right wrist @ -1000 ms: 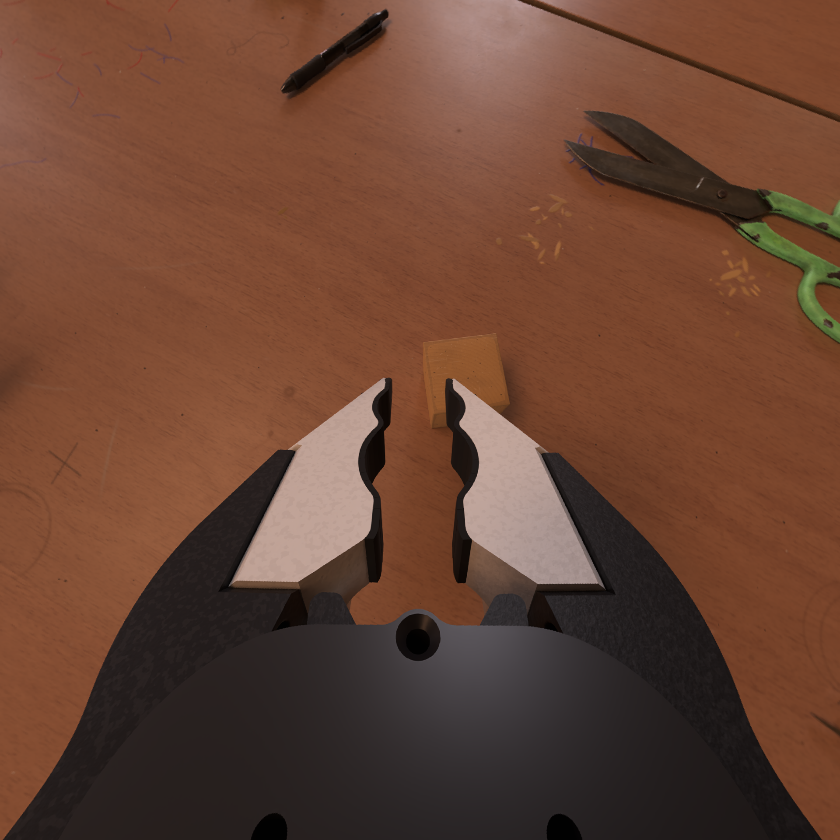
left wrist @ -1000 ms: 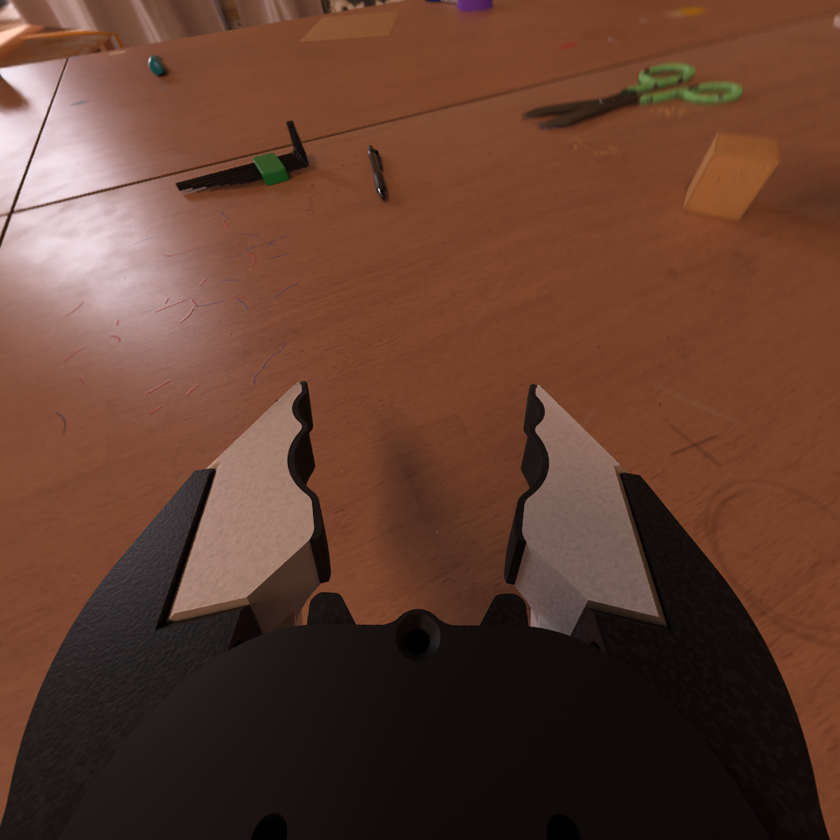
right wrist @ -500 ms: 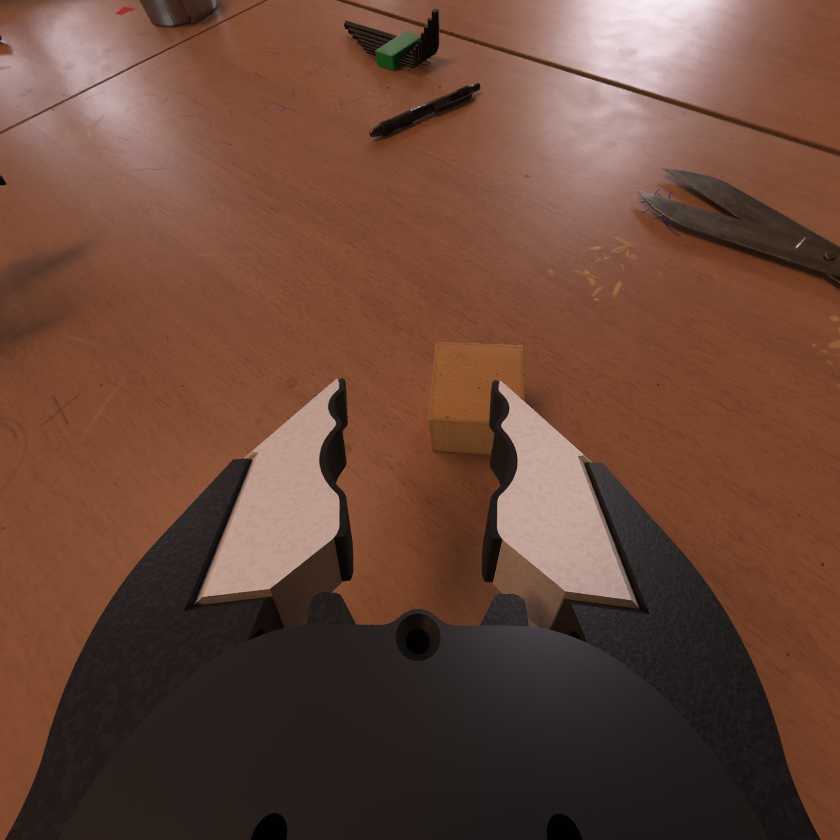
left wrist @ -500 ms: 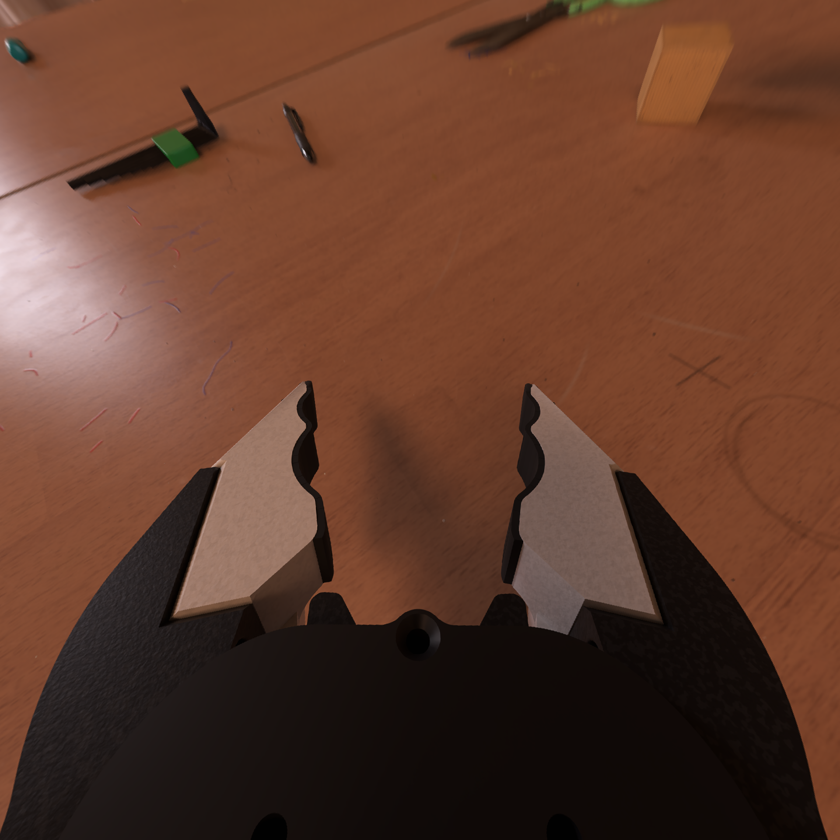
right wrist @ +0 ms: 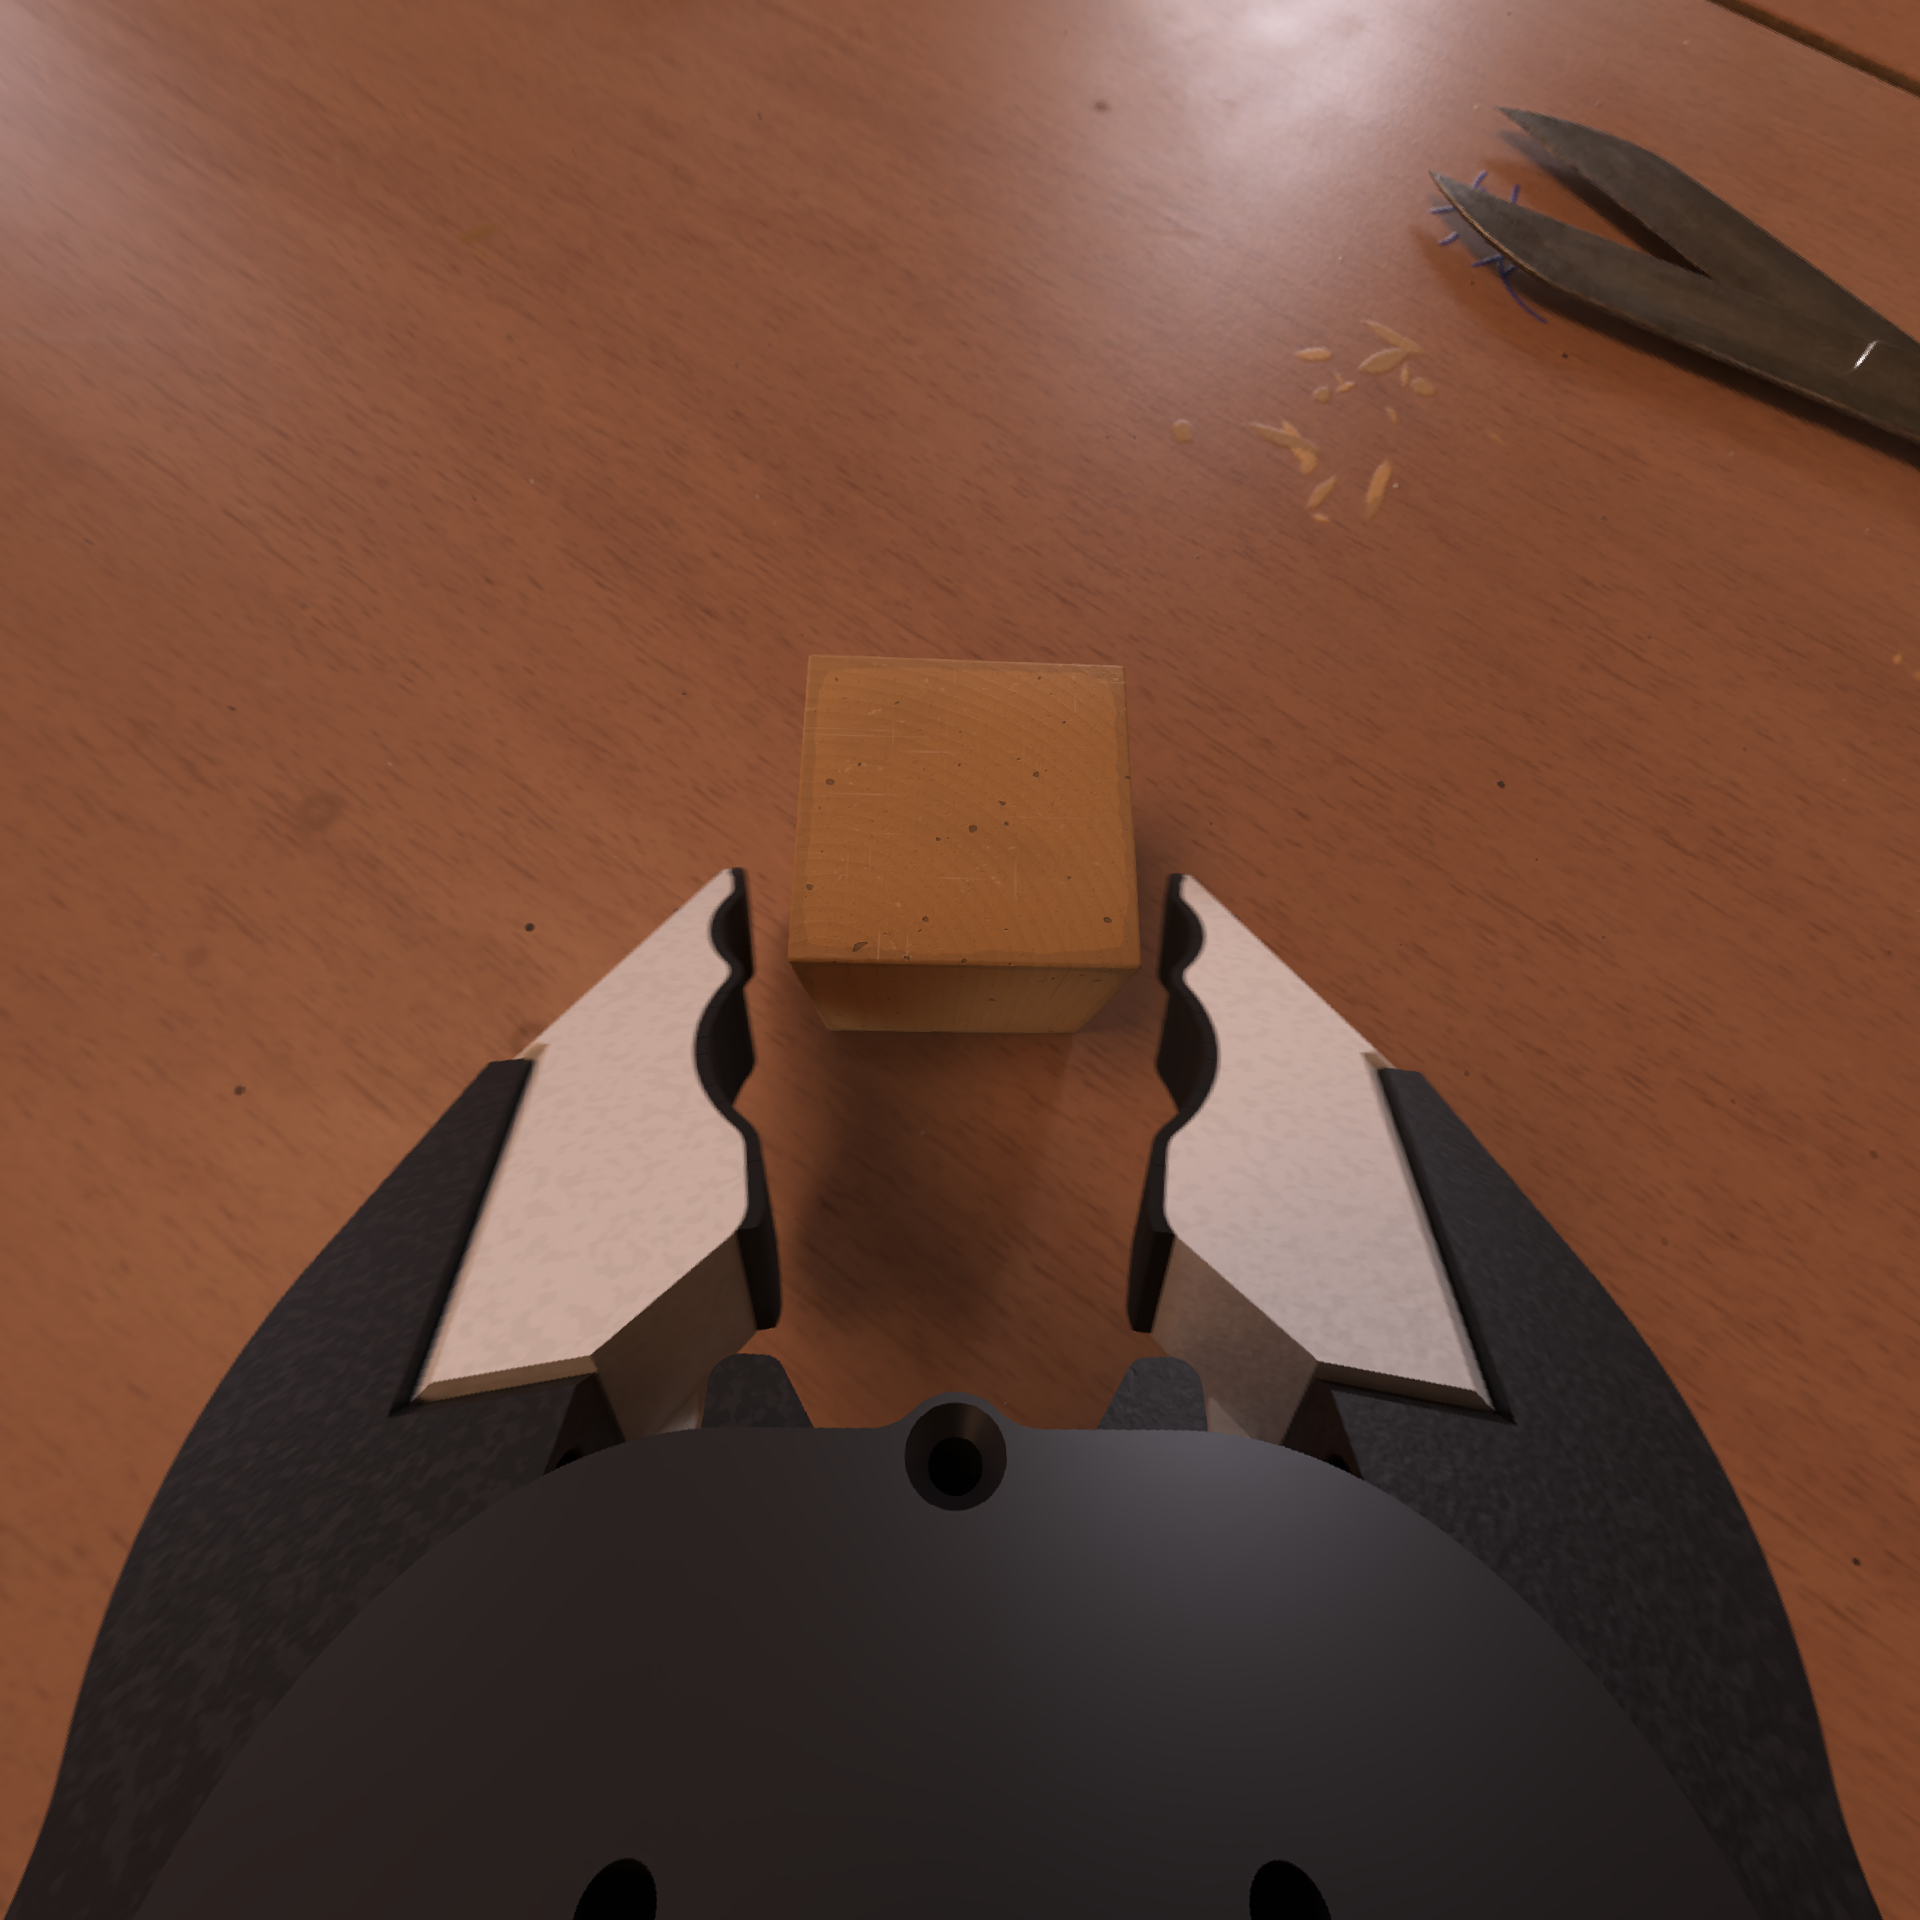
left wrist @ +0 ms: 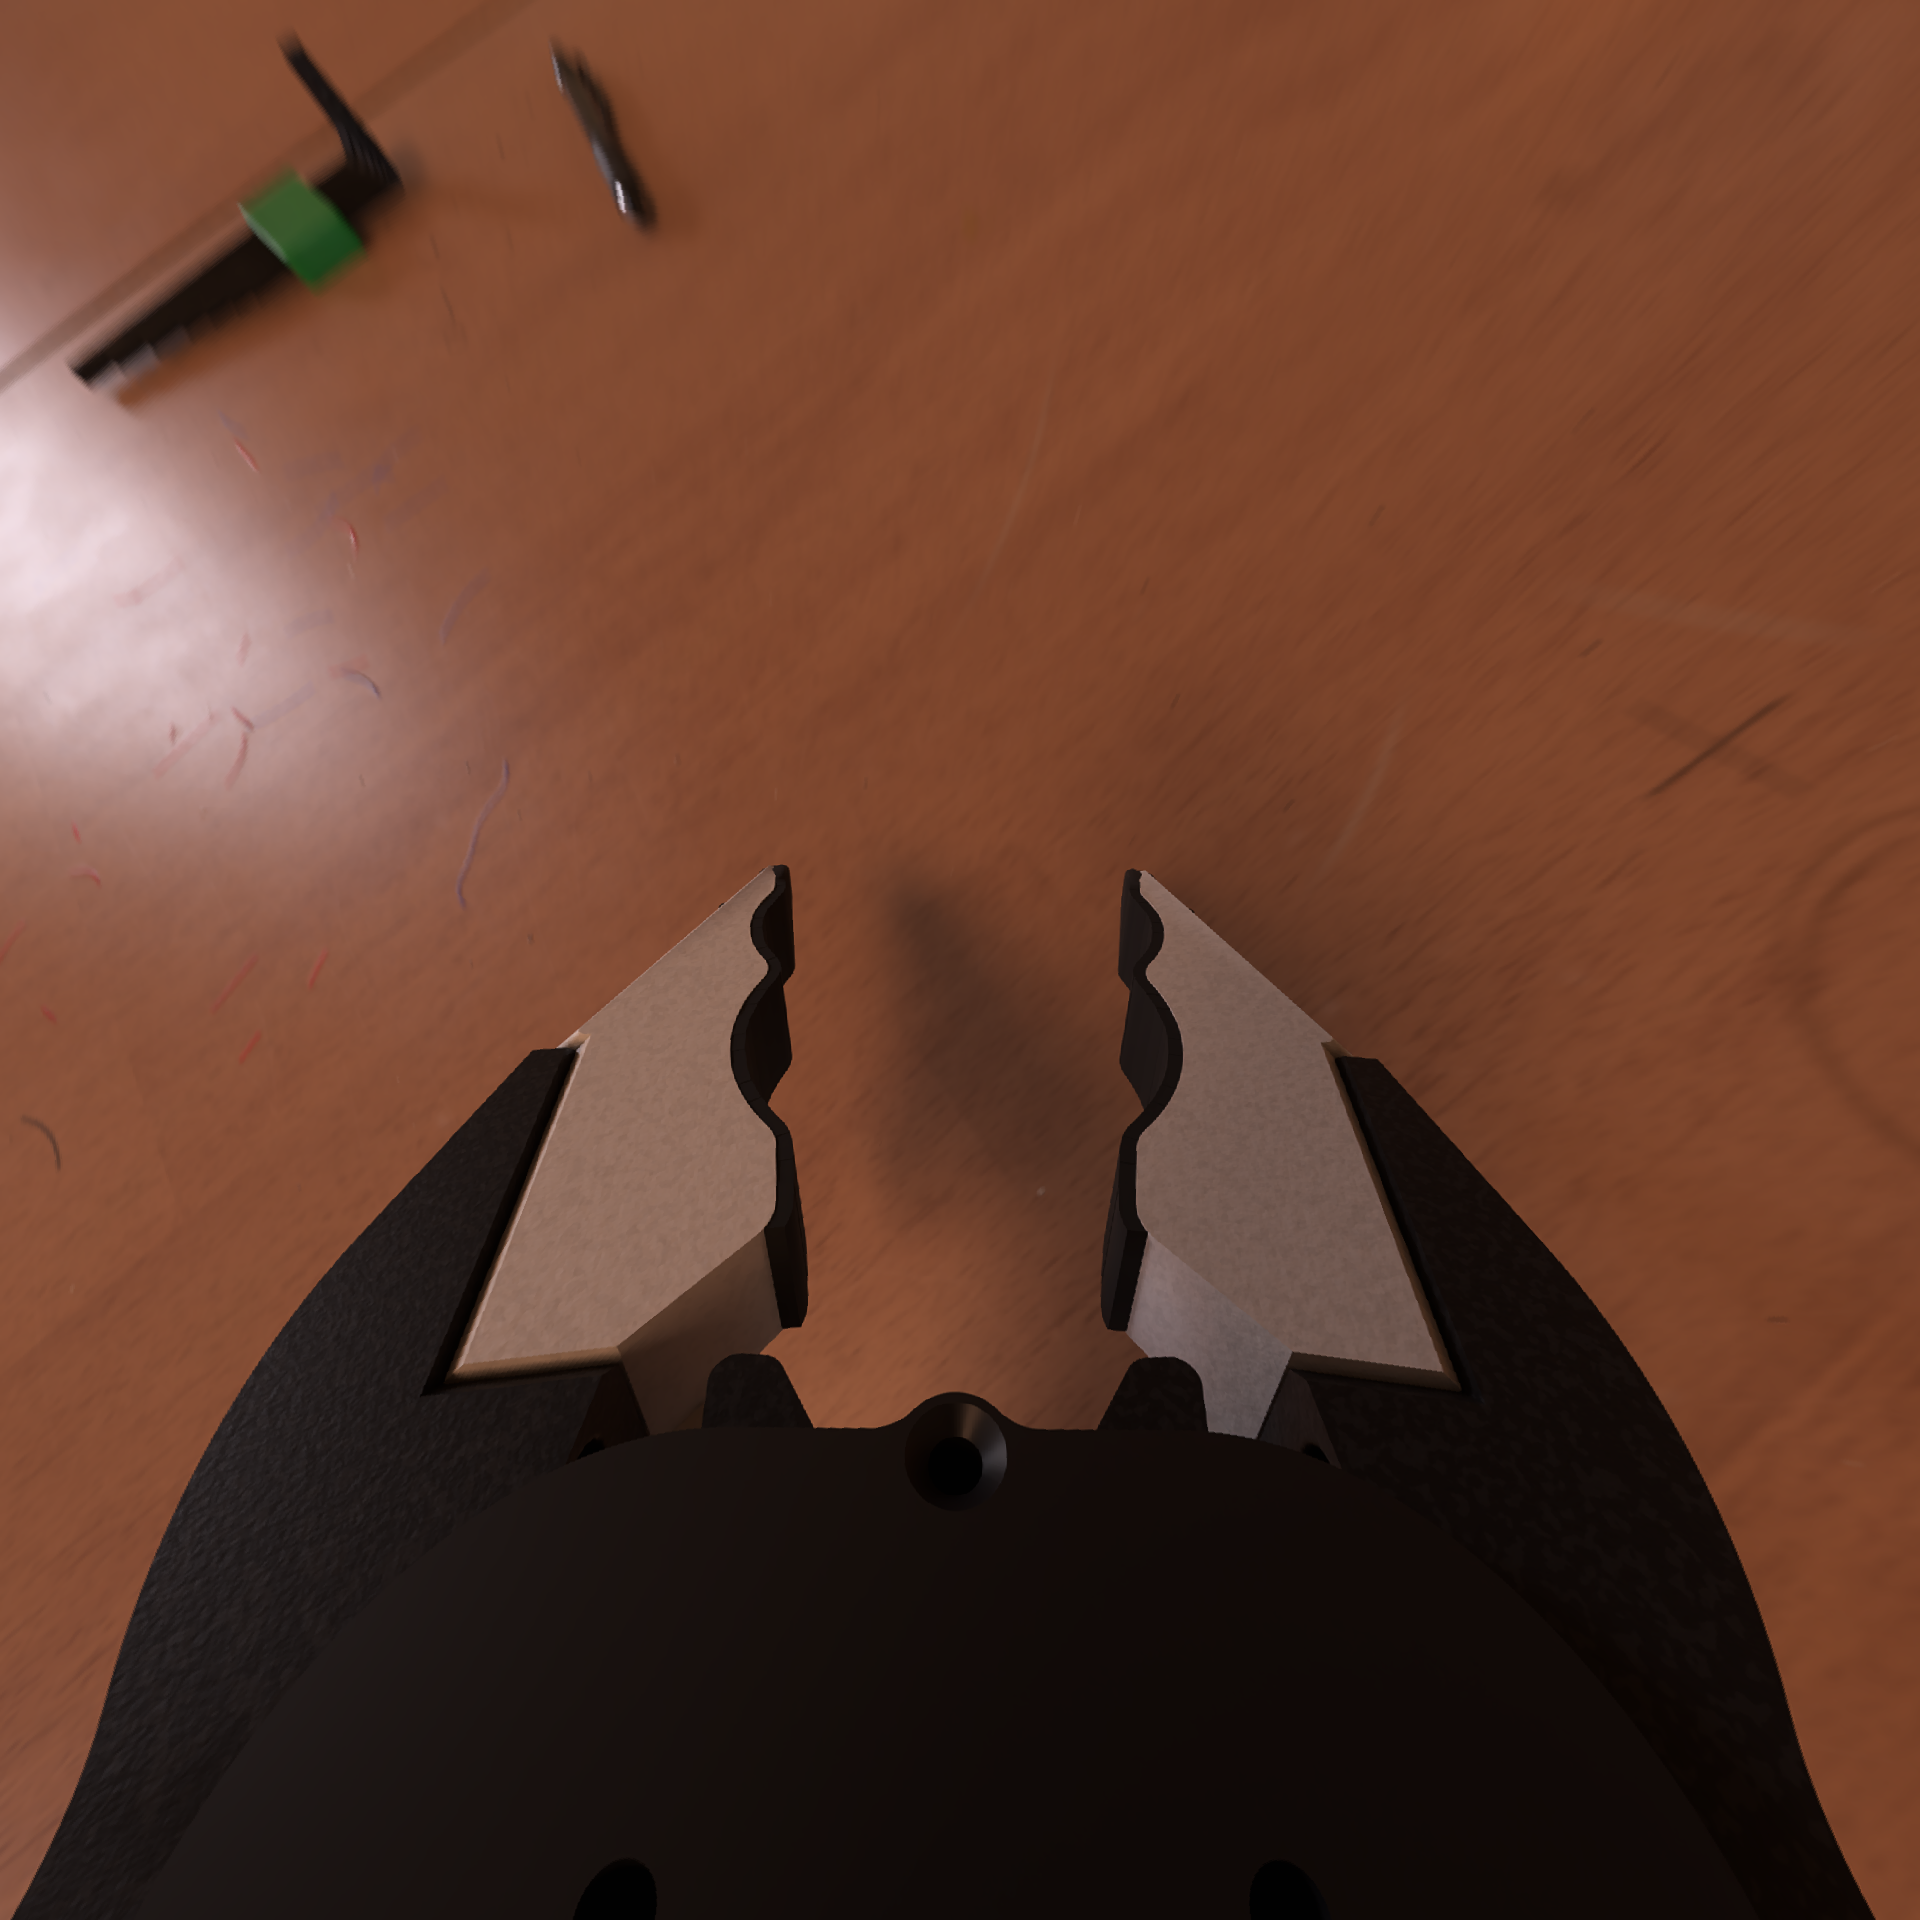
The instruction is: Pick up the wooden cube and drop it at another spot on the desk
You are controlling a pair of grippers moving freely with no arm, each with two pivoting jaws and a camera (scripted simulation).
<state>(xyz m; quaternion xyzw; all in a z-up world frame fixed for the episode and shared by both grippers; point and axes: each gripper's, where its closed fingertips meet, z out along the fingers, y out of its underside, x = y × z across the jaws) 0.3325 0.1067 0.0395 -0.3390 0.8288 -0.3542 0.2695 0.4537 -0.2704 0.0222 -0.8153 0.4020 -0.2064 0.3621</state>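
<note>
The wooden cube (right wrist: 961,821) stands on the brown desk (right wrist: 416,520) in the right wrist view, centred just ahead of my fingers. My right gripper (right wrist: 954,883) is open, with a fingertip on each side of the cube's near end, a narrow gap on both sides, not touching it. My left gripper (left wrist: 956,878) is open and empty, tilted down over bare desk (left wrist: 1247,416). The cube does not show in the left wrist view.
Dark scissor blades (right wrist: 1683,270) lie at the upper right of the right wrist view, with pale wood chips (right wrist: 1340,426) beside them. In the left wrist view a black hex key set with a green holder (left wrist: 270,239) and a black pen (left wrist: 603,135) lie at the far left.
My right gripper has opened wider and moved forward and down, so the cube now sits between its fingertips. My left gripper has tilted down and narrowed somewhat; the cube has left its view.
</note>
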